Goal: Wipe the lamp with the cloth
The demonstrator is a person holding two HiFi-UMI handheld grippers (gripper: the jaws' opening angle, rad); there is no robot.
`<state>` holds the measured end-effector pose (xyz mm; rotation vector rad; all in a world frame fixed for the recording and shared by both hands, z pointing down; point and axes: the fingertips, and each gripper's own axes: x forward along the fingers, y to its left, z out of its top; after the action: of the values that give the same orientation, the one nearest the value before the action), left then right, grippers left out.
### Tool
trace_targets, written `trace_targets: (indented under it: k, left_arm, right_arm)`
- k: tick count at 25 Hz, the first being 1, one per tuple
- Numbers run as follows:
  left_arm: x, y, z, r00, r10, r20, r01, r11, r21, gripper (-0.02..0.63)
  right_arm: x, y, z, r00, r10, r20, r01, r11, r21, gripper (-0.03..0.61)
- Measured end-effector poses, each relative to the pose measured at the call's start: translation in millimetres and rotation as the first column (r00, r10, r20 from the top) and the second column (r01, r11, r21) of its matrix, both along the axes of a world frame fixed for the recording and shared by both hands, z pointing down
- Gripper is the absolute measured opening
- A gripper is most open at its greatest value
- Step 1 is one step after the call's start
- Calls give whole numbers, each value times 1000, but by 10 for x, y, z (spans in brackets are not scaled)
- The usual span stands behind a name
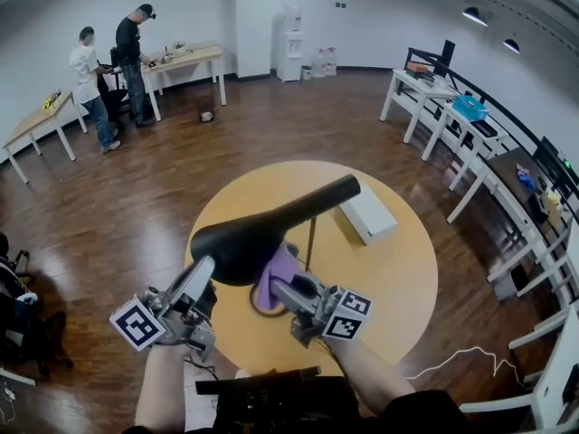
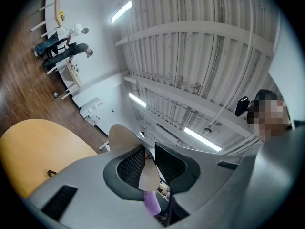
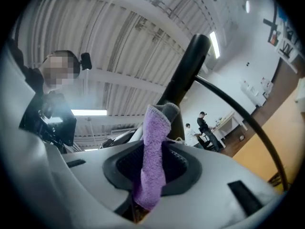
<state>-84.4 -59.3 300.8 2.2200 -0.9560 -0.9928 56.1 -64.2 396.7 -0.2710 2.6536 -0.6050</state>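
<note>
2 forearms (image 1: 167, 382) reach forward; left gripper (image 1: 204, 269) clamped on the lamp shade (image 1: 244, 240) rim, right gripper (image 1: 279, 287) pinching the purple cloth (image 1: 277, 268)

Black dome-shaped lamp shade (image 1: 244, 242) covering the tips of the left gripper (image 1: 204, 271) at its 7 o'clock, purple terry cloth (image 1: 276, 274) partly tucked under it, dark ring-shaped lamp base (image 1: 260, 309) half hidden behind the right gripper (image 1: 282, 287), clutter on the far wooden table (image 1: 201, 54) at 11 o'clock too small to tell.

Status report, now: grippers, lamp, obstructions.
Left gripper shut on lamp head, at rim. Right gripper shut on purple cloth, under lamp head. White box on table behind, apart.
</note>
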Motion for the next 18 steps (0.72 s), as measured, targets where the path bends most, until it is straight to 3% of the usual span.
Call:
trace_targets:
  k: [5, 9, 11, 13, 15, 16, 18]
  left_arm:
    - [-20, -2, 1, 1000, 2, -5, -2, 1000, -1, 48]
    - [-26, -16, -7, 1000, -3, -9, 3, 1000, 4, 48]
    - [-19, -28, -4, 1000, -6, -14, 6, 1000, 4, 48]
    - [8, -34, 7, 1000, -9, -14, 9, 1000, 2, 48]
    - [32, -33, 8, 1000, -9, -9, 9, 1000, 4, 48]
    - [42, -33, 7, 1000, -8, -6, 8, 1000, 4, 48]
    - [53, -36, 5, 1000, -7, -1, 7, 1000, 4, 48]
  right_arm:
    - [-40, 34, 106, 995, -100, 22, 102, 986, -130, 91]
    - [181, -306, -5, 998, -12, -66, -4, 969, -247, 91]
    - [340, -579, -17, 995, 23, -93, -56, 928, -368, 91]
    - [484, -747, -133, 998, 15, 64, 20, 851, -524, 91]
    - [576, -782, -381, 950, -10, 313, 194, 803, -564, 90]
    - [603, -778, -454, 923, -18, 385, 246, 797, -552, 91]
    - [620, -777, -462, 914, -20, 405, 252, 811, -528, 91]
